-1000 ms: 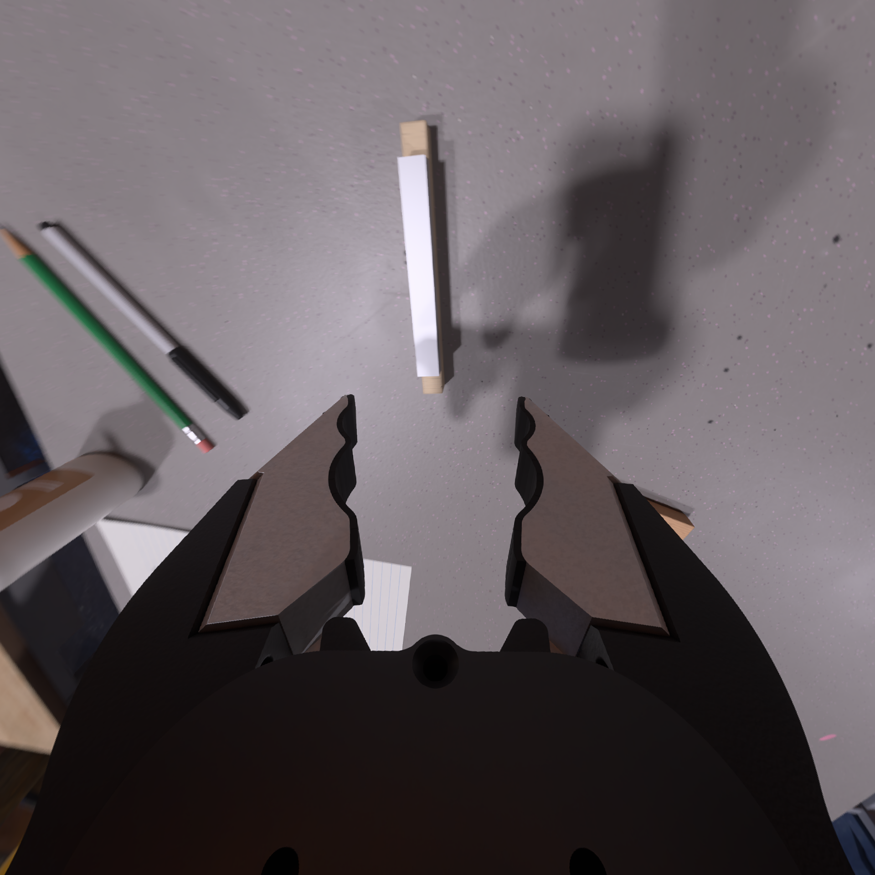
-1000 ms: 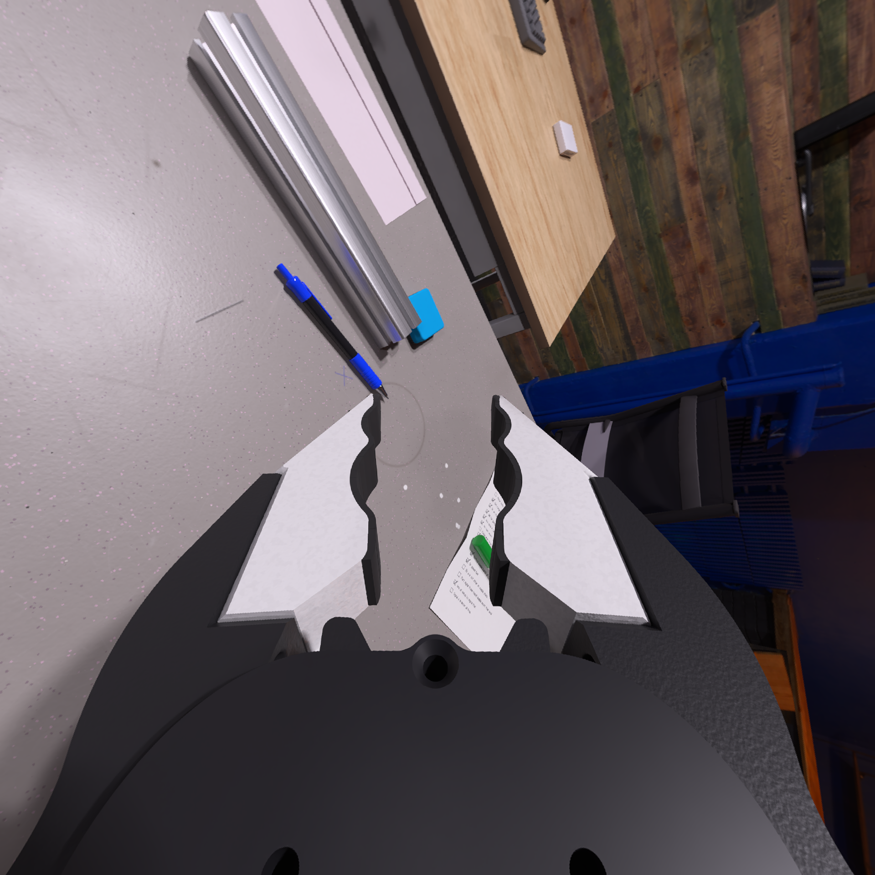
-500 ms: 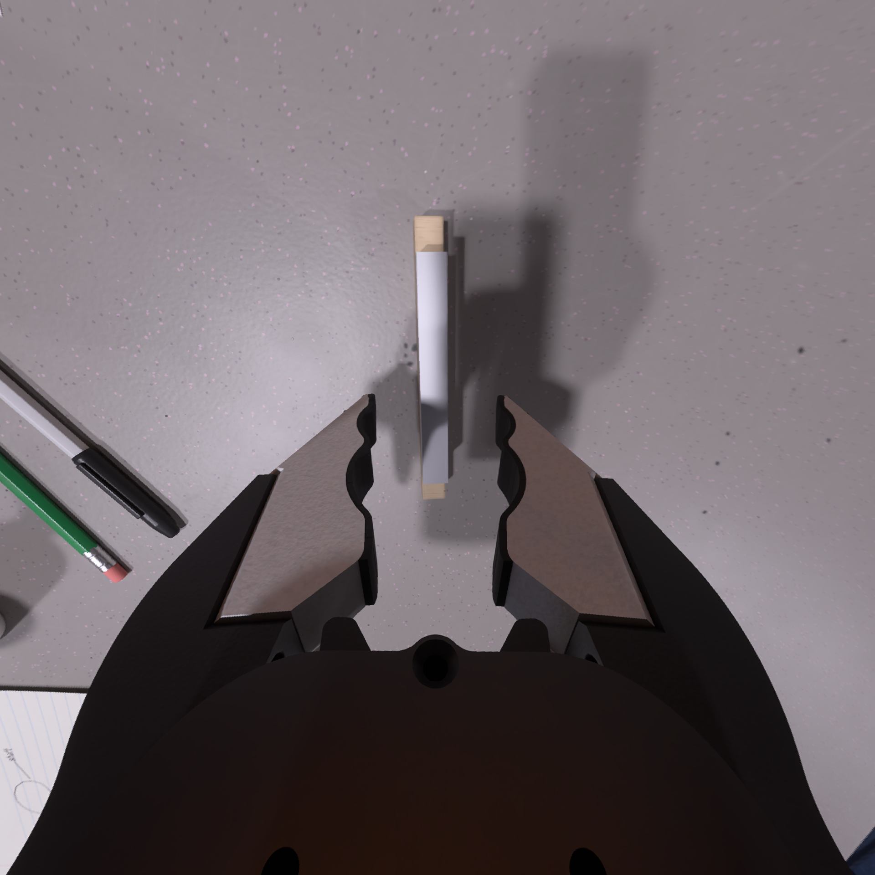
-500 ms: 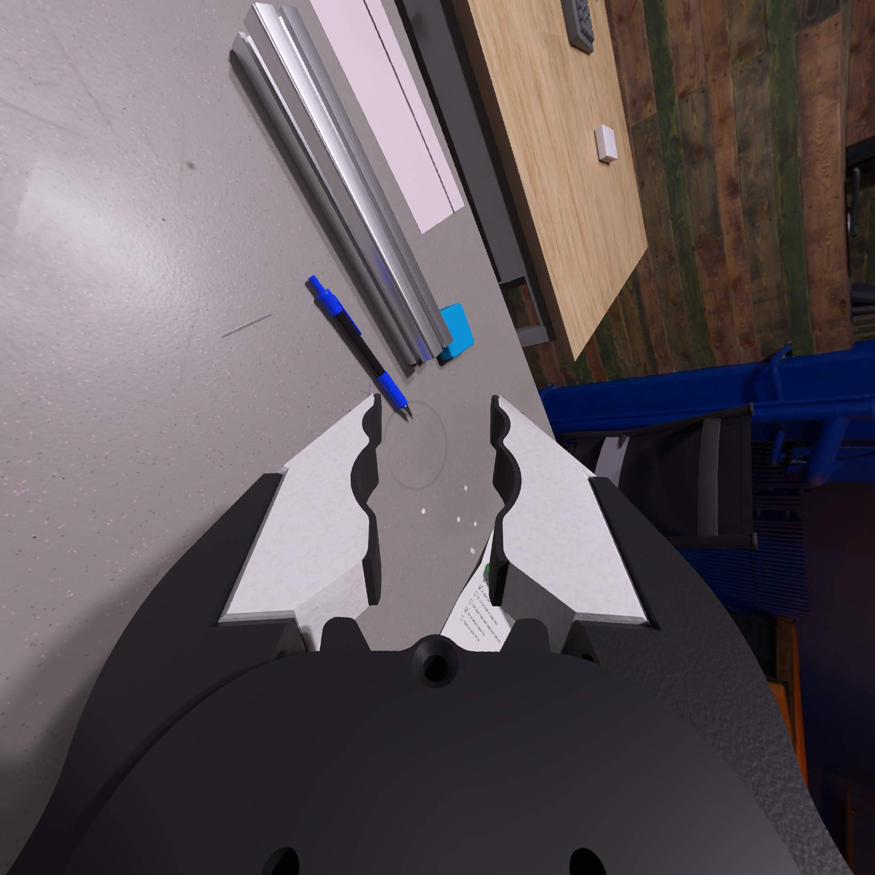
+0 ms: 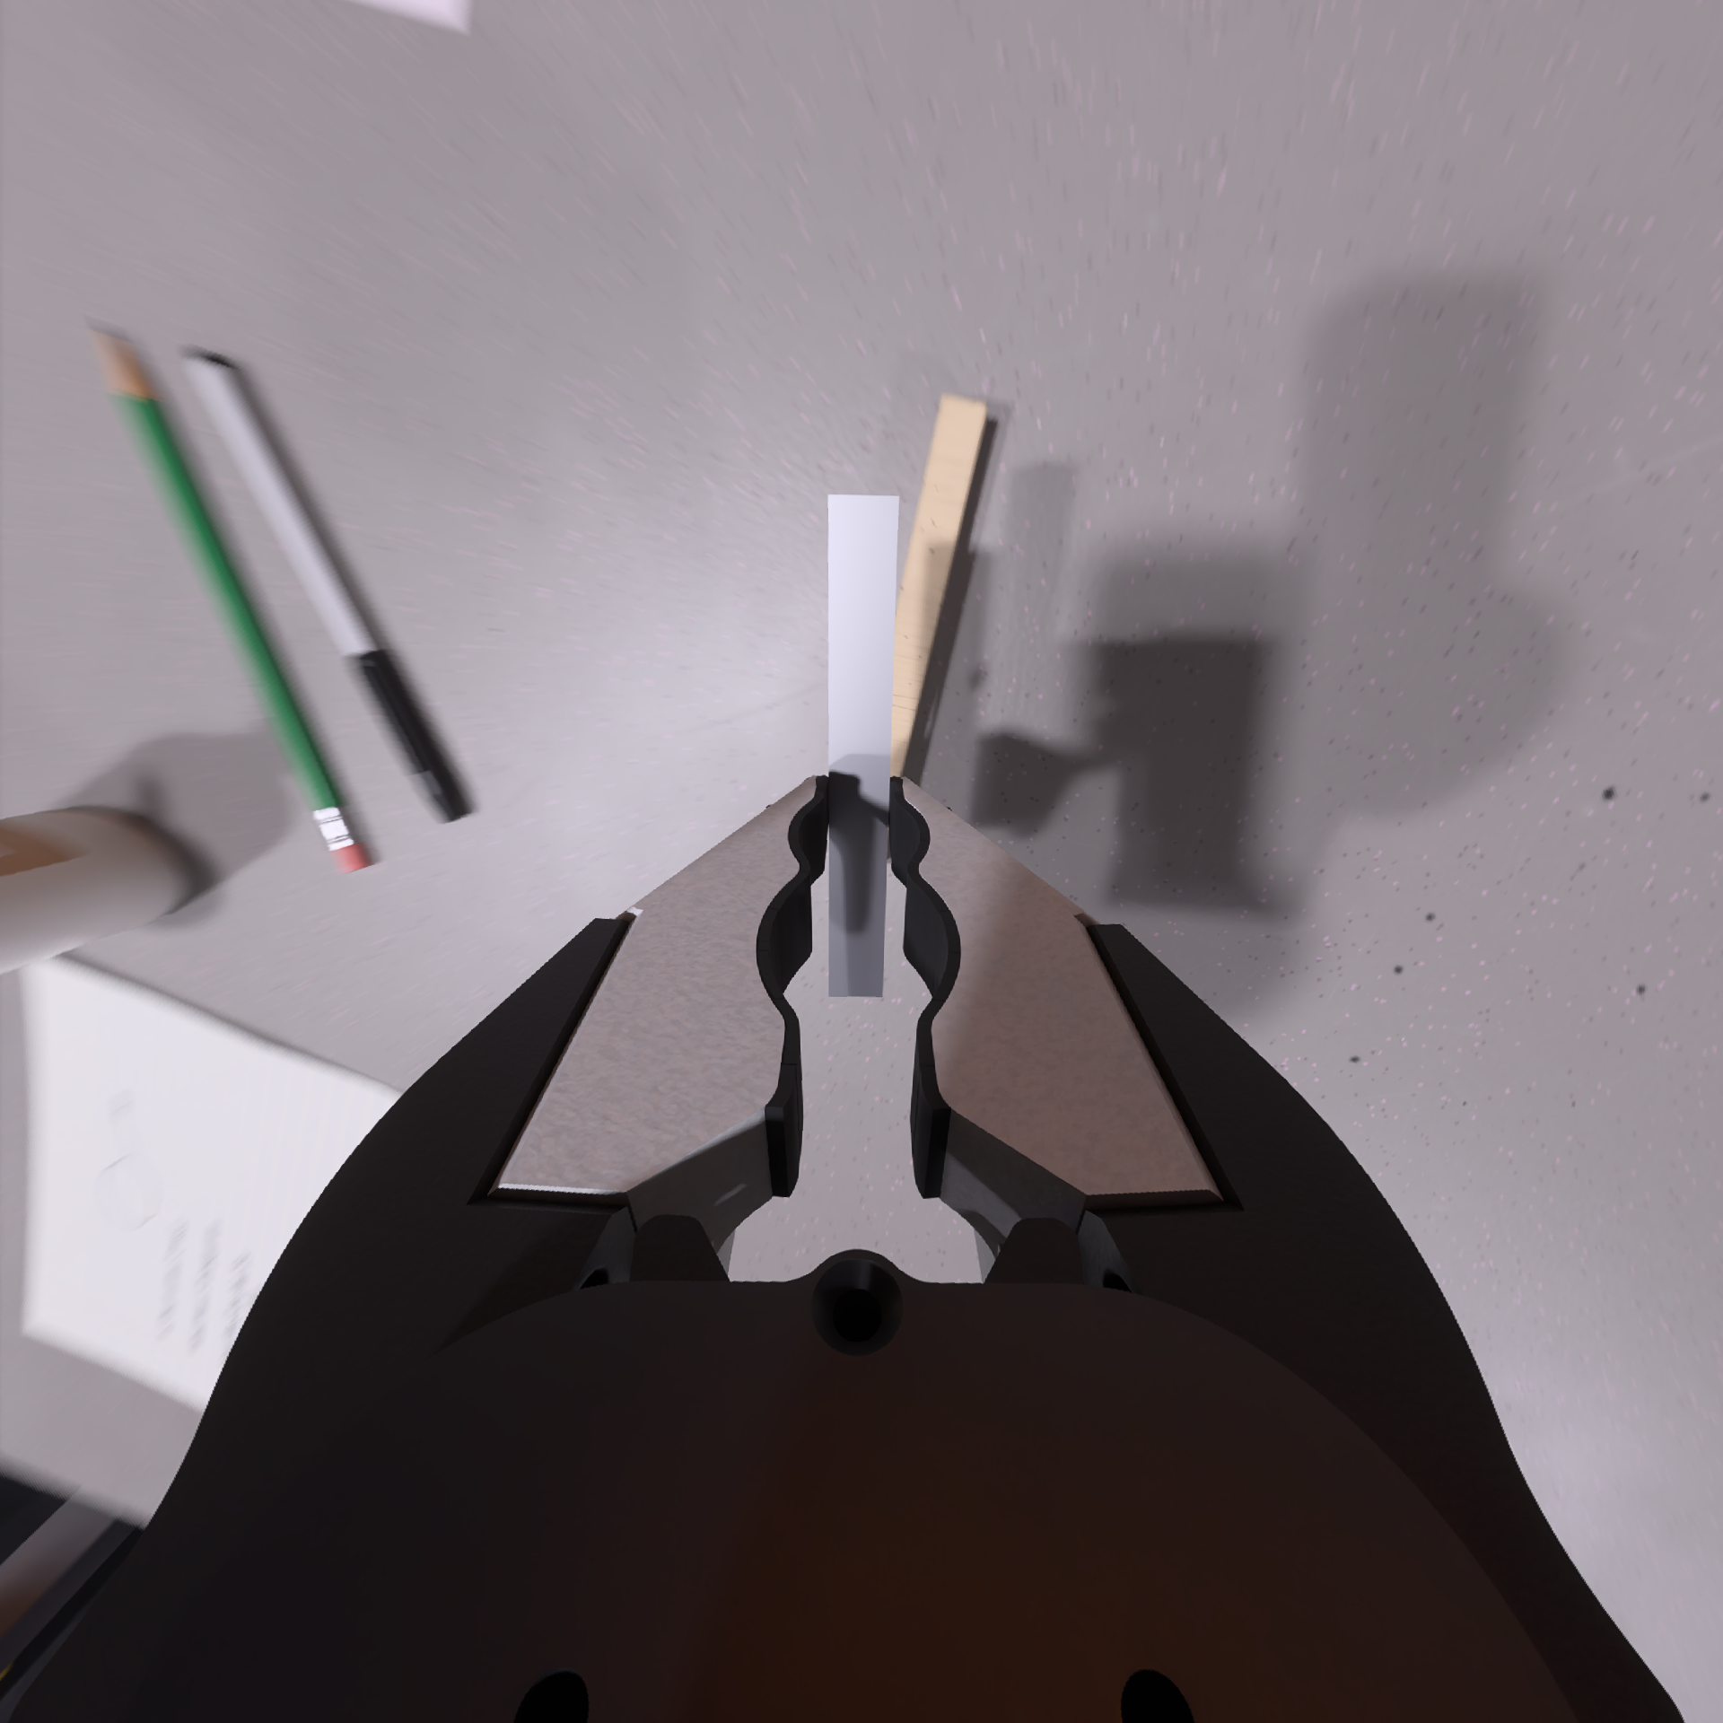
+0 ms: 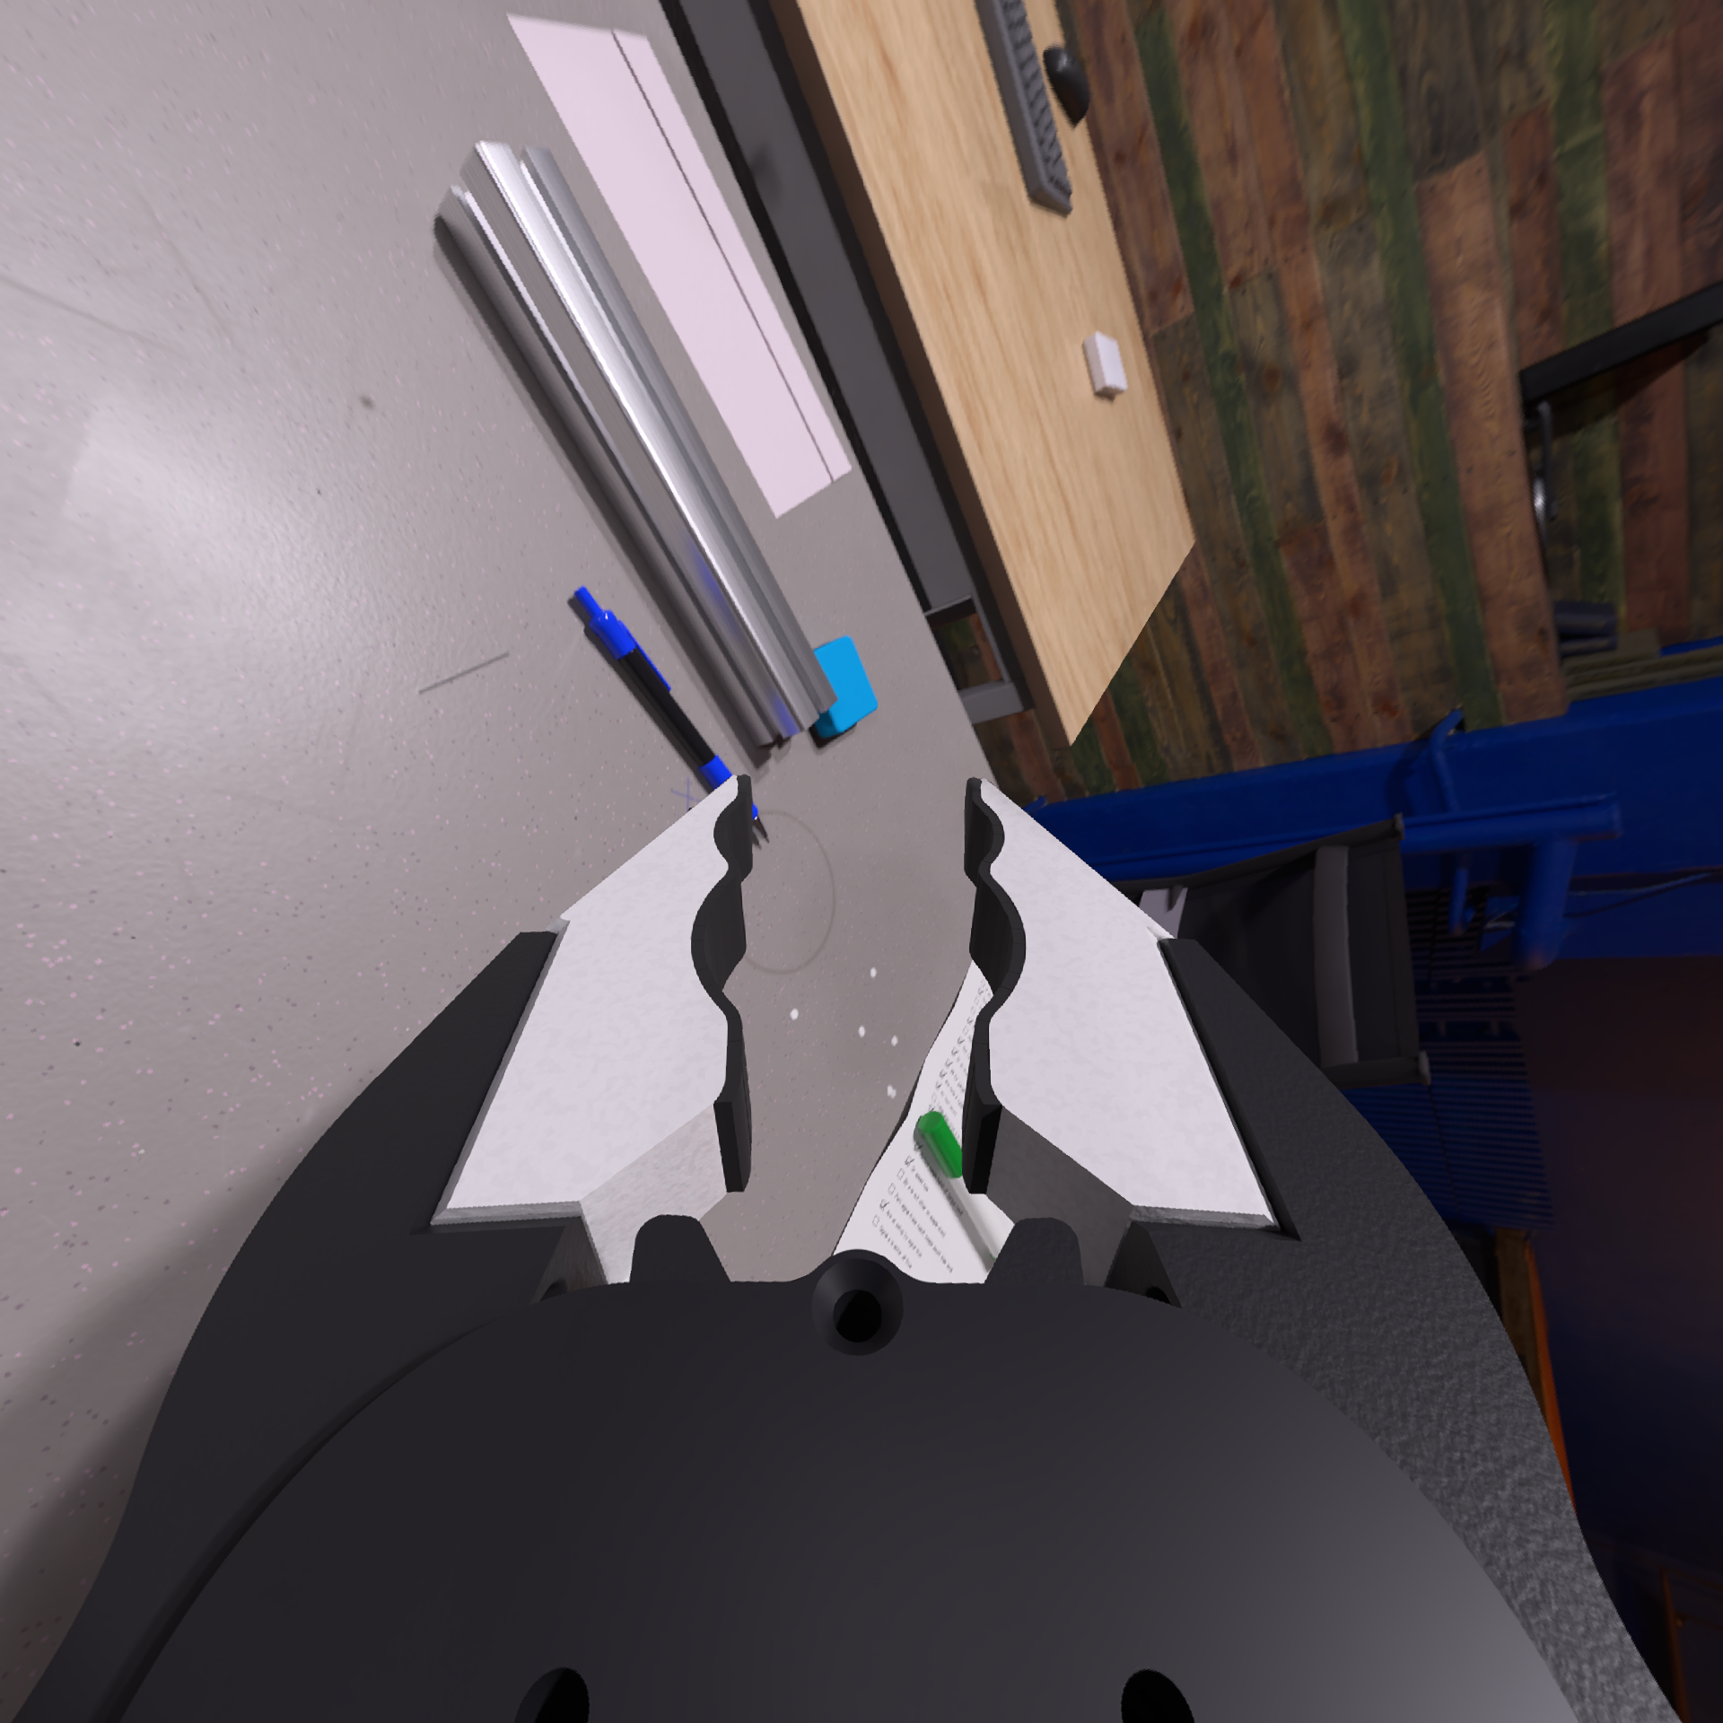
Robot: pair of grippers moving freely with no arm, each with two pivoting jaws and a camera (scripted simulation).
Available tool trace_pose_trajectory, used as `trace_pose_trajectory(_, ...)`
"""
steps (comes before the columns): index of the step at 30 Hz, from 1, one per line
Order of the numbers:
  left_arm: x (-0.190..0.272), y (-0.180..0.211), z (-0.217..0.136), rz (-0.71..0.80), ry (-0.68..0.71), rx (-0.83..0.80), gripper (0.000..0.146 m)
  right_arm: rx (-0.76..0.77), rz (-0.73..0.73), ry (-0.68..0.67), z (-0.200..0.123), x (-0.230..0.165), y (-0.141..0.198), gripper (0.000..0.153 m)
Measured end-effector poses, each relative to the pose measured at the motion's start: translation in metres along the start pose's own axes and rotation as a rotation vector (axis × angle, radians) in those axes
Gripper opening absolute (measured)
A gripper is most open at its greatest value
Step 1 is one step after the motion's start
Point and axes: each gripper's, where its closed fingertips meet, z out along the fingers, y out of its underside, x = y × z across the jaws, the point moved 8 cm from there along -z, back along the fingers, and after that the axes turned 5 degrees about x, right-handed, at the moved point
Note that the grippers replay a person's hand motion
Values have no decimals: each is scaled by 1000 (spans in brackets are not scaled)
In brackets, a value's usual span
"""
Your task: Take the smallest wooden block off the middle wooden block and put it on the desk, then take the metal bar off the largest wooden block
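**Left gripper clamped on the metal bar, bar clear of the wooden block**

Left gripper (image 5: pixel 860 792): fingers closed to a narrow gap, tips pinching the white metal bar (image 5: pixel 862 643). Bar runs straight ahead between the fingers, far end sticking out past the tips, near end back between the pads. It reads as lifted off the desk (image 5: pixel 578 280); its shadow falls on its own lower half.

Landmark = metal bar, left wrist view:
- Long wooden block (image 5: pixel 937 578): lies flat on the desk just right of the bar, angled slightly away from it, top face bare. Bar overlaps its near end in view; can't tell whether they touch.
- Black-and-white marker (image 5: pixel 326 587) and green pencil (image 5: pixel 233 606): well left of the bar, side by side, both angled.
- Beige tube (image 5: pixel 84 876): far left, at the frame edge.
- Sheet of paper (image 5: pixel 168 1165): lower left, partly behind the gripper body.
- Gripper shadows: on the desk to the right.

The other wooden blocks don't show in either view.

Right gripper (image 6: pixel 856 802): fingers spread wide, nothing between them, hanging over the desk edge. Ahead of it: blue pen (image 6: pixel 653 690), aluminium rails (image 6: pixel 643 447), a blue eraser (image 6: pixel 844 685) at the rails' near end, pale paper sheet (image 6: pixel 690 270) beyond them. Between the fingers, low down: a printed sheet (image 6: pixel 923 1184) with a green-capped pen (image 6: pixel 942 1147) on it.
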Motion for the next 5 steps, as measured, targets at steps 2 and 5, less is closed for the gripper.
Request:
trace_pose_trajectory(2,12,-10,-33,16,-119,72,12,35,-17,11,-5,-1,-9,45)
trace_pose_trajectory(5,40,-33,-73,79,-334,120,12,135,-46,10,-13,-6,-28,45)
